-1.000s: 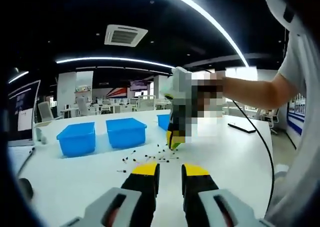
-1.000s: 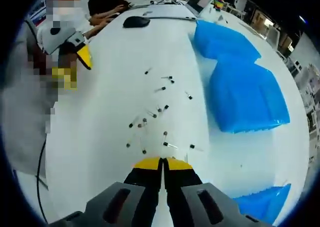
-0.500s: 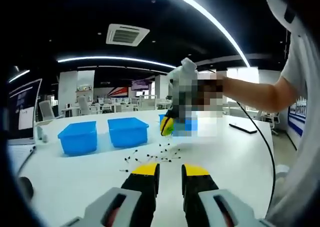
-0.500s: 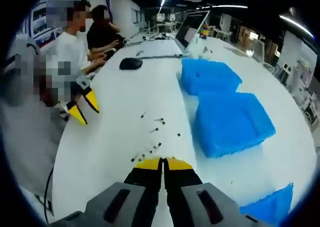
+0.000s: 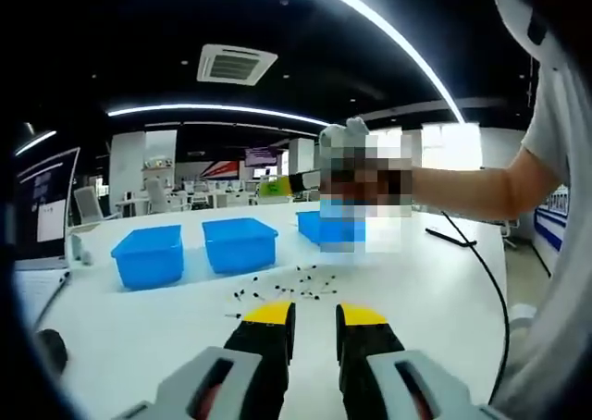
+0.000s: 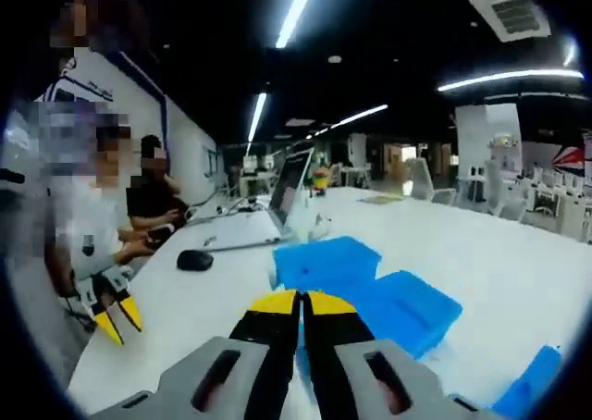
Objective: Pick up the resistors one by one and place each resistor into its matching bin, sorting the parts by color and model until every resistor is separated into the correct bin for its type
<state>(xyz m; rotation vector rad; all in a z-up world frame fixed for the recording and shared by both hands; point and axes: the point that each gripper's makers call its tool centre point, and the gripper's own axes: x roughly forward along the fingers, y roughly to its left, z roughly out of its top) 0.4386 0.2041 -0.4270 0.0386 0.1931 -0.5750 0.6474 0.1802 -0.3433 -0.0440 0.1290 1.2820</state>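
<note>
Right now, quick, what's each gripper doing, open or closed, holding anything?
Left gripper: open, nothing between its jaws, above the table.
Right gripper: jaws closed together; whether a resistor is pinched between them cannot be told.

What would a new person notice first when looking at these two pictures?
Most striking are the bright blue bins standing in a row on the white table. In front of them, small dark resistors lie scattered, just beyond the left gripper with its yellow tips. In the right gripper view, the right gripper points at the bins with jaws together.
</note>
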